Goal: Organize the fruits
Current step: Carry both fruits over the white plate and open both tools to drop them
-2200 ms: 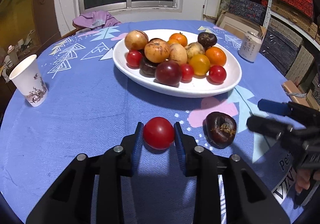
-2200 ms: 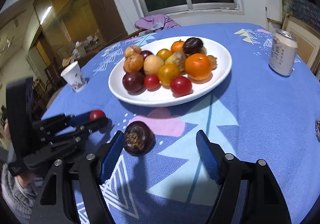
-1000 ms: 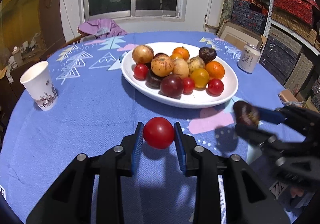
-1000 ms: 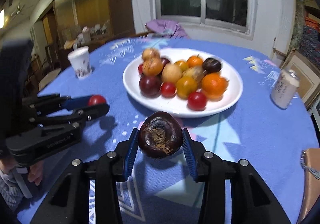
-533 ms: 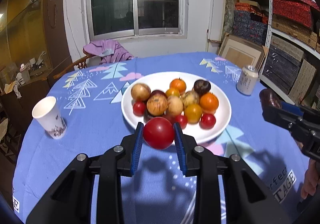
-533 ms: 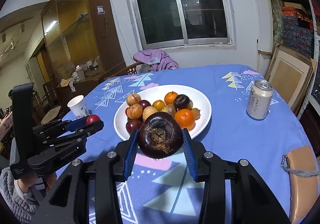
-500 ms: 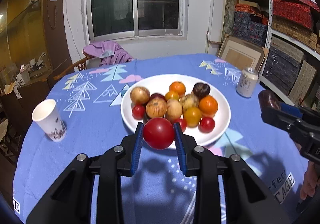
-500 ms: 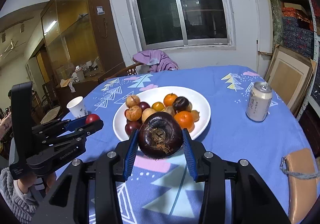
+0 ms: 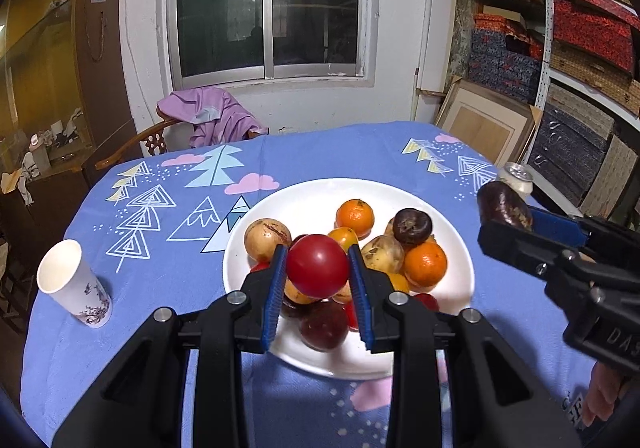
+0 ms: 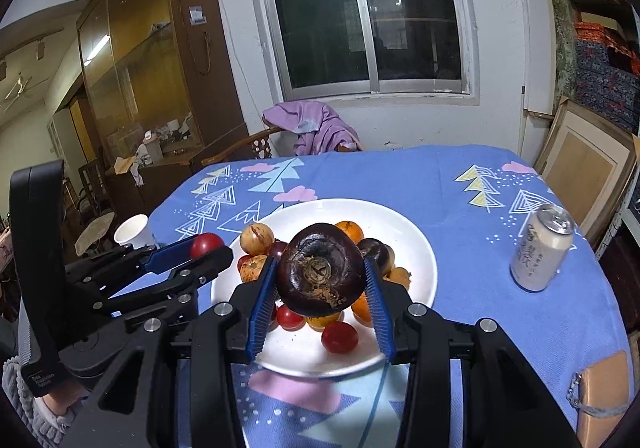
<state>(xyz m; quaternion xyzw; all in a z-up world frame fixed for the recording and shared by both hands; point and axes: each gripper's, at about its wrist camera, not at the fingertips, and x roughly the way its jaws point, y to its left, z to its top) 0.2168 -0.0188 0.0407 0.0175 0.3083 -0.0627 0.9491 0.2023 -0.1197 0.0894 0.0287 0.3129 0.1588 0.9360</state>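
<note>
The left hand-held gripper [image 9: 318, 268] is clamping a red tomato [image 9: 317, 266], and the right hand-held gripper [image 10: 320, 282] is clamping a dark fruit [image 10: 320, 275]; the white plate [image 9: 456, 248] is lying just ahead and below both.

Smooth, glossy red tomato [image 9: 317, 265]; dull, wrinkled, rough-scarred dark purple fruit [image 10: 320, 275]. Glazed white ceramic plate [image 9: 456, 248] shines. Matt blue woven cloth [image 9: 160, 312] covers the bench. Shiny metal can [image 10: 541, 254]; matt paper cup [image 9: 72, 284].

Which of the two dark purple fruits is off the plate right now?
The bigger dark purple fruit, clamped in the right tool above the plate. The smaller one lies on the plate among the other fruit.
</note>
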